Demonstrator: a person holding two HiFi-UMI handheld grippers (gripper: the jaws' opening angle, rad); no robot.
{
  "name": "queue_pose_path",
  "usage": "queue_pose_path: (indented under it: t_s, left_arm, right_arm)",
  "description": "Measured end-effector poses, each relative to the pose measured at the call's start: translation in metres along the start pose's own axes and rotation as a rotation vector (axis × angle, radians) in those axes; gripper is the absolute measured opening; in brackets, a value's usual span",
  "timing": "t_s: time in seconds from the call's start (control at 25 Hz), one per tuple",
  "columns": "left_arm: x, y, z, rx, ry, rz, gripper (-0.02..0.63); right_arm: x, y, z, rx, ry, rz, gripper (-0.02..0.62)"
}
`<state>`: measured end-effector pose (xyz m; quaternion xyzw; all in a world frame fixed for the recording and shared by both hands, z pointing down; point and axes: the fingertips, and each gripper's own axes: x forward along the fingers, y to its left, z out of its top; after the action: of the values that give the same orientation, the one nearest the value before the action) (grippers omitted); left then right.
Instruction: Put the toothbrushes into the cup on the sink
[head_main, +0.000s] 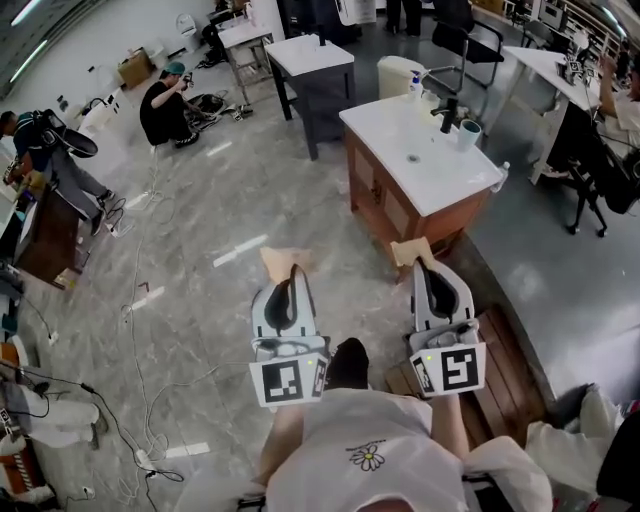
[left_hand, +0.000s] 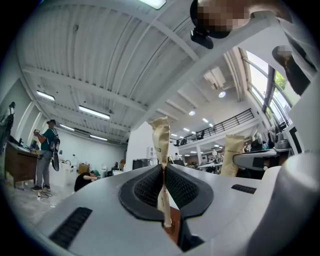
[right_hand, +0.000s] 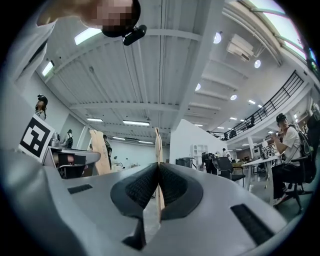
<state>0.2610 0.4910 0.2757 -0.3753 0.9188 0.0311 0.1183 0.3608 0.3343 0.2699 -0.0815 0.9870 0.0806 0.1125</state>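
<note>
Both grippers are held upright in front of the person, a step short of the sink. My left gripper (head_main: 288, 283) is shut on a toothbrush in a tan paper wrapper (head_main: 285, 262), which sticks up between the pads (left_hand: 161, 145). My right gripper (head_main: 432, 272) is shut on a second tan paper-wrapped toothbrush (head_main: 413, 250), seen edge-on in its own view (right_hand: 158, 150). The white sink top (head_main: 440, 170) on a wooden cabinet stands ahead to the right. A pale cup (head_main: 468, 133) sits at its far right corner beside the black faucet (head_main: 449, 113).
A wooden step (head_main: 505, 360) lies at the cabinet's foot. Cables (head_main: 140, 300) trail over the marble floor to the left. A person (head_main: 165, 105) sits on the floor far left. A dark table (head_main: 315, 70) and office chairs (head_main: 465, 40) stand behind the sink.
</note>
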Motion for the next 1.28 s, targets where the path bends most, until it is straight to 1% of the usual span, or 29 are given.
queue_pose_path:
  t_s: [0.12, 0.2, 0.36, 0.48, 0.68, 0.8, 0.92, 1.0, 1.08, 1.12, 1.16, 1.2, 1.28]
  left_arm:
    - [0.014, 0.004, -0.005, -0.011, 0.004, 0.004, 0.029]
    - [0.029, 0.003, -0.006, -0.009, -0.011, -0.009, 0.029]
    - [0.076, 0.002, -0.018, -0.011, -0.037, -0.045, 0.029]
    - [0.124, 0.003, -0.028, -0.013, -0.030, -0.088, 0.029]
    - [0.217, 0.006, -0.039, -0.003, -0.031, -0.152, 0.029]
    - [0.278, 0.012, -0.044, 0.001, -0.048, -0.204, 0.029]
    - [0.337, 0.020, -0.044, 0.009, -0.082, -0.257, 0.029]
    - [0.371, 0.027, -0.048, -0.017, -0.091, -0.282, 0.029]
    - [0.400, 0.034, -0.055, -0.057, -0.093, -0.304, 0.029]
    - [0.412, 0.038, -0.060, -0.062, -0.097, -0.313, 0.029]
    - [0.423, 0.043, -0.065, -0.061, -0.101, -0.316, 0.029]
    - [0.433, 0.048, -0.069, -0.062, -0.101, -0.315, 0.029]
    - [0.450, 0.055, -0.079, -0.080, -0.087, -0.308, 0.029]
  right_arm:
    - [0.010, -0.004, -0.001, 0.001, -0.014, 0.007, 0.014]
    - [0.019, -0.010, -0.007, -0.017, -0.009, 0.009, 0.014]
    - [0.045, -0.031, -0.024, -0.039, 0.000, -0.005, 0.014]
    - [0.079, -0.054, -0.025, -0.042, -0.023, -0.037, 0.014]
    - [0.143, -0.093, -0.035, -0.058, -0.011, -0.099, 0.014]
    - [0.186, -0.114, -0.050, -0.072, 0.014, -0.138, 0.014]
    - [0.235, -0.138, -0.057, -0.077, 0.029, -0.187, 0.014]
    - [0.266, -0.153, -0.063, -0.034, 0.031, -0.213, 0.014]
    - [0.294, -0.166, -0.068, 0.074, -0.001, -0.225, 0.014]
    - [0.306, -0.172, -0.069, 0.122, -0.023, -0.227, 0.014]
    - [0.317, -0.177, -0.071, 0.144, -0.035, -0.231, 0.014]
    - [0.328, -0.181, -0.074, 0.142, -0.034, -0.239, 0.014]
    - [0.346, -0.187, -0.080, 0.102, -0.003, -0.260, 0.014]
